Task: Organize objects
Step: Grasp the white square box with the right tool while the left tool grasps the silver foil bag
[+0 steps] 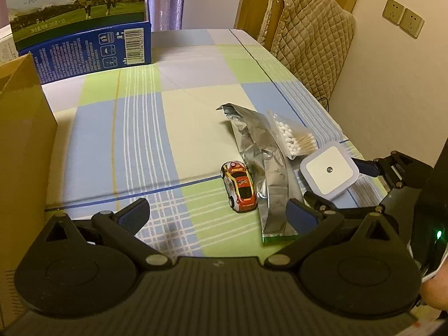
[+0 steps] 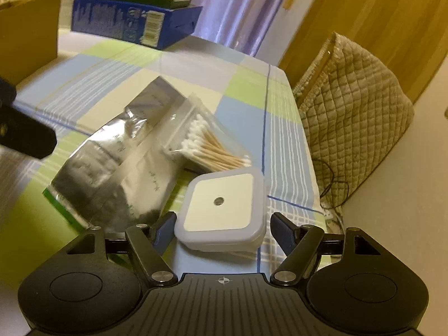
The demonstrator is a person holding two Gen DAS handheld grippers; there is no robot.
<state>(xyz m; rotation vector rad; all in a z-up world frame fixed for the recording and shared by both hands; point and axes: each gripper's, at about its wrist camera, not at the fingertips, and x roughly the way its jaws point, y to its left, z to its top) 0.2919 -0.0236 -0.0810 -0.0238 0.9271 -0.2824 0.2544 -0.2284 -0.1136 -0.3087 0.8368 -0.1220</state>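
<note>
A white square night light (image 2: 219,203) lies near the right edge of the checked tablecloth (image 1: 134,140). My right gripper (image 2: 222,225) is open, one finger on each side of it with small gaps; from the left wrist it shows as the right gripper (image 1: 340,182) straddling the night light (image 1: 329,172). A bag of cotton swabs (image 2: 212,145) and a crumpled silver foil pouch (image 2: 117,162) lie just beyond. A red and yellow toy car (image 1: 239,186) stands left of the pouch (image 1: 263,165). My left gripper (image 1: 218,212) is open just short of the car, holding nothing.
A brown cardboard box (image 1: 22,145) stands at the left. A blue milk carton case (image 1: 92,47) sits at the far left of the table. A chair with a quilted cover (image 1: 310,36) stands by the right table edge. Wall sockets (image 1: 403,18) are beyond.
</note>
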